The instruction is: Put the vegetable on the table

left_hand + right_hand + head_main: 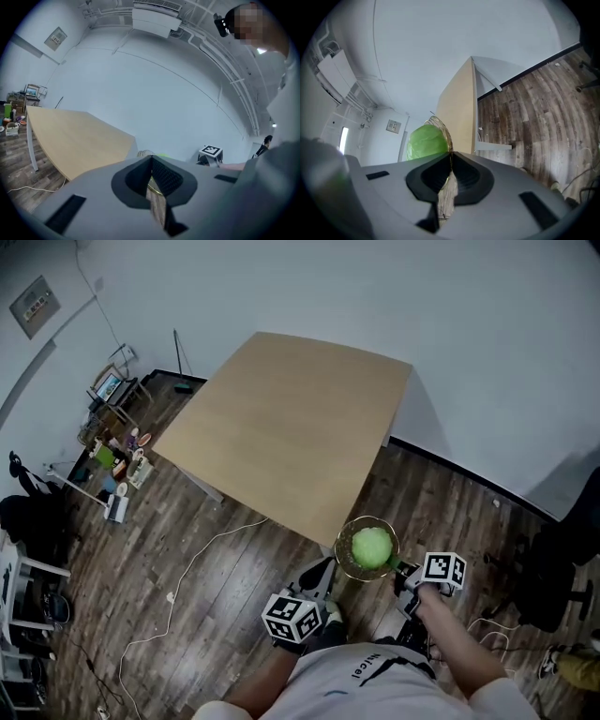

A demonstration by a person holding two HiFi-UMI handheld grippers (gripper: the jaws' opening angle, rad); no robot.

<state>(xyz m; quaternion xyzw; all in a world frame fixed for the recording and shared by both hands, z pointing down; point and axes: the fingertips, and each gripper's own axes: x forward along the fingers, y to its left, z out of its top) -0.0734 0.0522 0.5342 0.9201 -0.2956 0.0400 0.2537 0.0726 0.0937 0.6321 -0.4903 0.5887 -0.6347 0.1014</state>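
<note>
White-shirted shoulders (pixel 361 676), cut off at the lower edge, lead to the left gripper (pixel 323 579) and right gripper (pixel 403 570). Each is clenched on an opposite rim of a gold wire bowl (pixel 340 556), held in the air beside the wooden table's (pixel 291 418) near corner. A round, pale green cabbage (pixel 371 547) sits in the bowl between them. Only a sliver of it shows in the left gripper view.

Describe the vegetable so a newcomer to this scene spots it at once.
Start at the big wooden table; just off its near corner, a gold wire bowl is held up by the left hand-held gripper and right hand-held gripper. The vegetable is the round, pale-green ball inside it, the bowl's only content.
</note>
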